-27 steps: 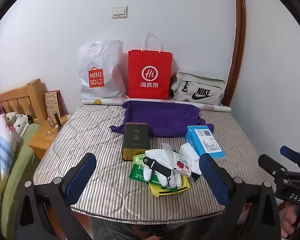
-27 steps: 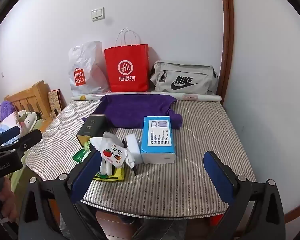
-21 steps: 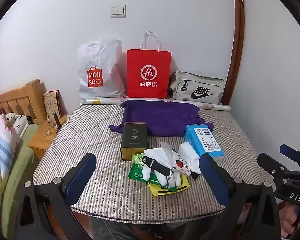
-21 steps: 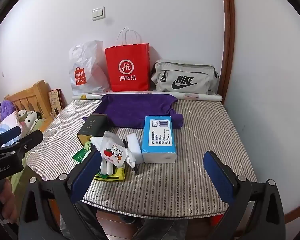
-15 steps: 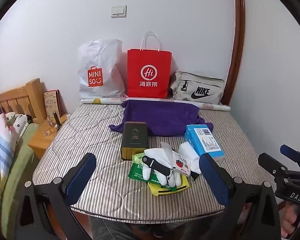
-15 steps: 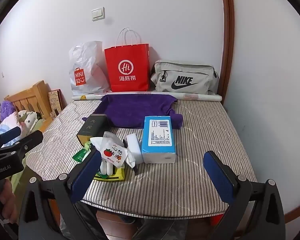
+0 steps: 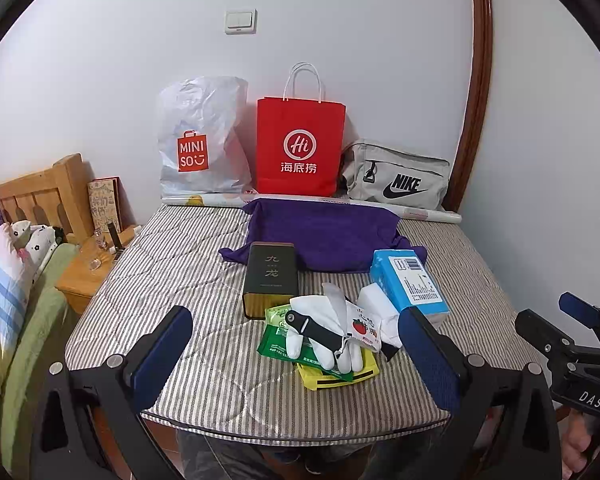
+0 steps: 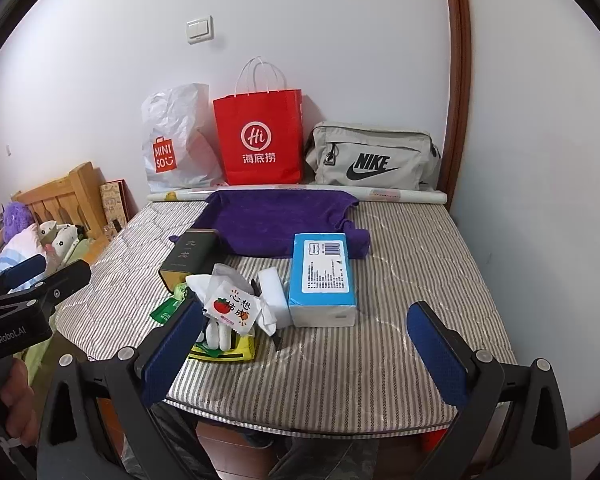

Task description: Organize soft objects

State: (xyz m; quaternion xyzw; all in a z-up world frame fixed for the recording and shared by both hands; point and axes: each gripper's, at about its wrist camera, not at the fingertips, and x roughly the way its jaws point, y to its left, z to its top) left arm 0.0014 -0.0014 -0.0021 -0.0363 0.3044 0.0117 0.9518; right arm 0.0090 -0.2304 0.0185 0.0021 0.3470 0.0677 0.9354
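On the striped mattress [image 7: 180, 280] [image 8: 400, 280] lies a purple cloth [image 7: 324, 236] [image 8: 276, 220] near the wall. In front of it sit a dark tea tin [image 7: 271, 278] [image 8: 190, 258], a blue tissue pack [image 7: 410, 284] [image 8: 324, 276], and a pile of white gloves [image 7: 320, 328], a tomato-print pouch [image 8: 230, 306], green packets [image 7: 278, 340] and a yellow packet [image 7: 332, 374]. My left gripper [image 7: 296, 356] hovers open before the mattress edge, empty. My right gripper [image 8: 304, 352] is also open and empty, to the right of the pile.
Against the wall stand a white Miniso bag [image 7: 200, 140], a red paper bag [image 7: 300, 146], a grey Nike pouch [image 7: 400, 178] and a paper roll [image 8: 400, 194]. Left of the mattress are a wooden headboard [image 7: 36, 196], a nightstand [image 7: 84, 276] and bedding [image 7: 4, 276].
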